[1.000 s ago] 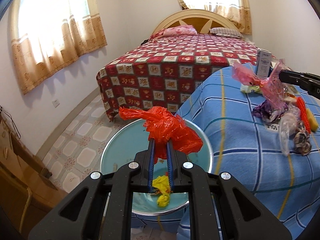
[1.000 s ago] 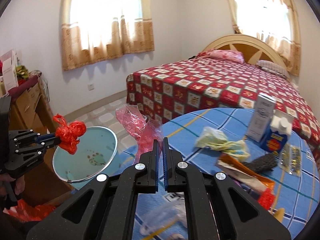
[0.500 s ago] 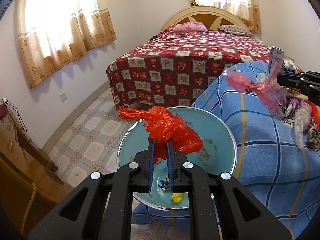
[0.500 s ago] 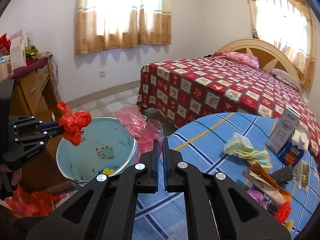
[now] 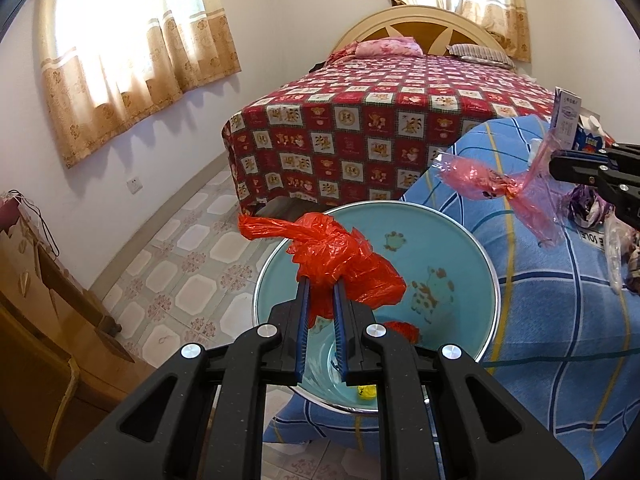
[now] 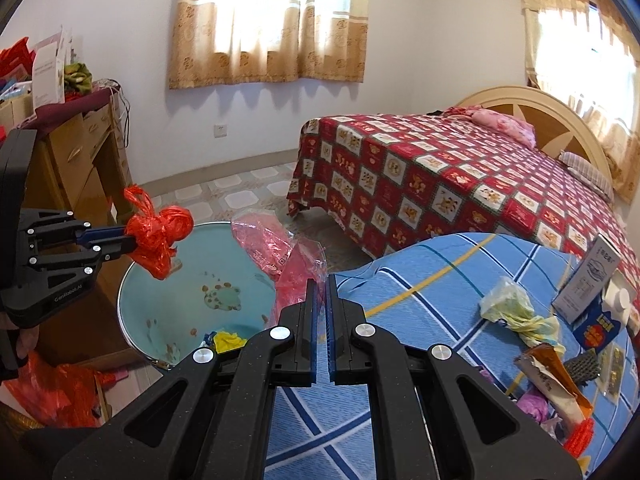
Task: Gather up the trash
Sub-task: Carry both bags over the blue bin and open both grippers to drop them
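My left gripper point(image 5: 320, 280) is shut on a crumpled red plastic bag point(image 5: 336, 252) and holds it over a teal basin point(image 5: 460, 248). The basin has yellow and red scraps at its bottom. From the right wrist, the same left gripper point(image 6: 128, 240) and red bag point(image 6: 160, 236) hang above the basin's point(image 6: 192, 264) left rim. My right gripper point(image 6: 321, 280) is shut on a pink plastic wrapper point(image 6: 272, 248) at the basin's right rim, by the table edge. In the left wrist view, the right gripper point(image 5: 560, 168) holds the pink wrapper point(image 5: 480, 178) above the blue cloth.
The blue checked tablecloth point(image 6: 420, 312) carries more trash at the right: a pale yellow wrapper point(image 6: 516, 312), two cartons point(image 6: 588, 284), an orange wrapper point(image 6: 548, 376). A bed point(image 6: 440, 168) stands behind. A wooden dresser point(image 6: 80, 160) and a red bag point(image 6: 52, 388) on the floor are at the left.
Both grippers have moved toward the basin with their bags still held. The basin now fills more of both views, and the pink wrapper has come closer to its rim.
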